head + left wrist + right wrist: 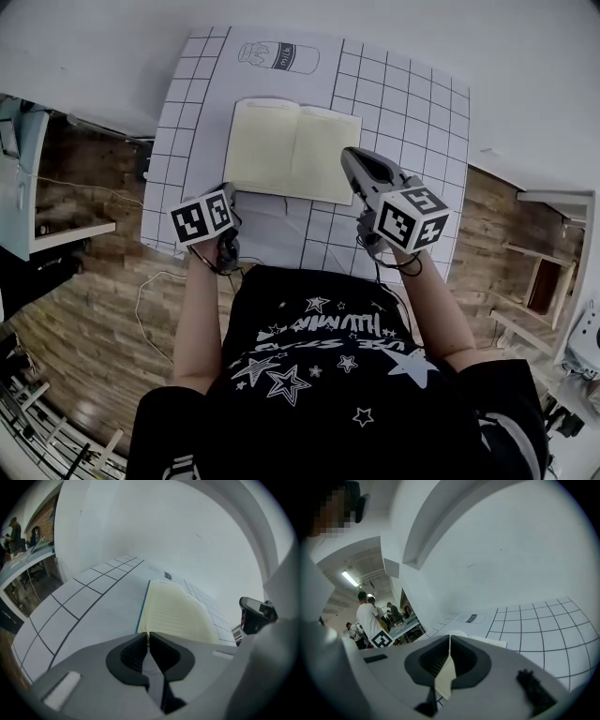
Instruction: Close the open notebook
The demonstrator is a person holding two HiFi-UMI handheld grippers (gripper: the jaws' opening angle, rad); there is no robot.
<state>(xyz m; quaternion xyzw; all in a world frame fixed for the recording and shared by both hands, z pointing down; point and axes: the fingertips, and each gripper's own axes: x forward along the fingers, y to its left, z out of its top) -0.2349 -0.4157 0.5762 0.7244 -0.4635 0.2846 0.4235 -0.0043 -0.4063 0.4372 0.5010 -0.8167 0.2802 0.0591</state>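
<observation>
The open notebook (291, 150) lies flat on a white gridded mat (412, 112), its cream lined pages facing up. My left gripper (229, 194) sits at the notebook's near left corner. In the left gripper view the notebook (176, 613) begins just past the left gripper (149, 634). Its jaws stand all but shut and nothing shows between the pads. My right gripper (349, 155) reaches over the right-hand page. In the right gripper view the right gripper (450, 638) is shut on a cream page (446, 677), held edge-on between the pads.
A milk carton drawing (281, 56) is printed on the mat beyond the notebook. The mat covers a white table against a white wall, with wooden floor (84, 281) on both sides. Several people stand far off (370, 616) in the right gripper view.
</observation>
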